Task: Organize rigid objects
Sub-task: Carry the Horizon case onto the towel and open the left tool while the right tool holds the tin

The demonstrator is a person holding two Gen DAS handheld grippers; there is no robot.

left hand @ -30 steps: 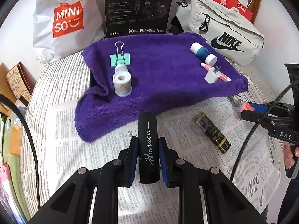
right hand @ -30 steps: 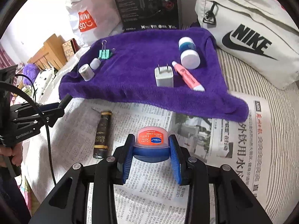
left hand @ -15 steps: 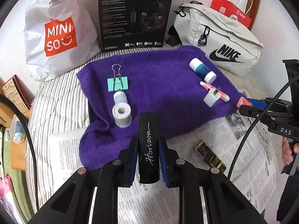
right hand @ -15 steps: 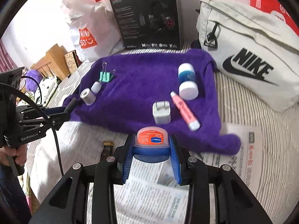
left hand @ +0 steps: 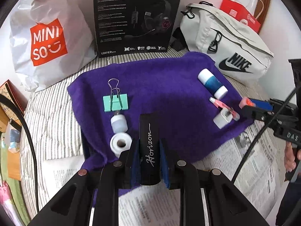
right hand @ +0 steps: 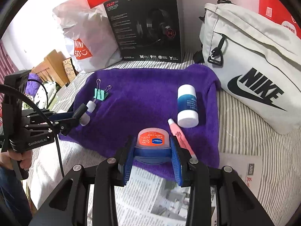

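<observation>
Over the near edge of the purple towel point(left hand: 169, 86) you hold both loads low, presumably so each can go down beside the things gathered there. Your left gripper point(left hand: 149, 150) has its fingers clenched on the black Horizon case point(left hand: 149, 146), which stands upright just beside the white tape roll point(left hand: 120, 144). Your right gripper point(right hand: 152, 148) grips the orange-lidded jar point(right hand: 152, 138) by its blue sides, just beside the pink tube point(right hand: 178, 133).

Your left view alone shows the white charger point(left hand: 223, 117) at the towel's right edge; the right view hides it, probably behind the jar. Only the right view shows the case's tip reaching the small capped bottle point(right hand: 90, 106), though whether they touch is unclear. The green binder clip point(left hand: 115, 103) and blue-banded bottle point(right hand: 187, 106) lie toward the bed's far edge.
</observation>
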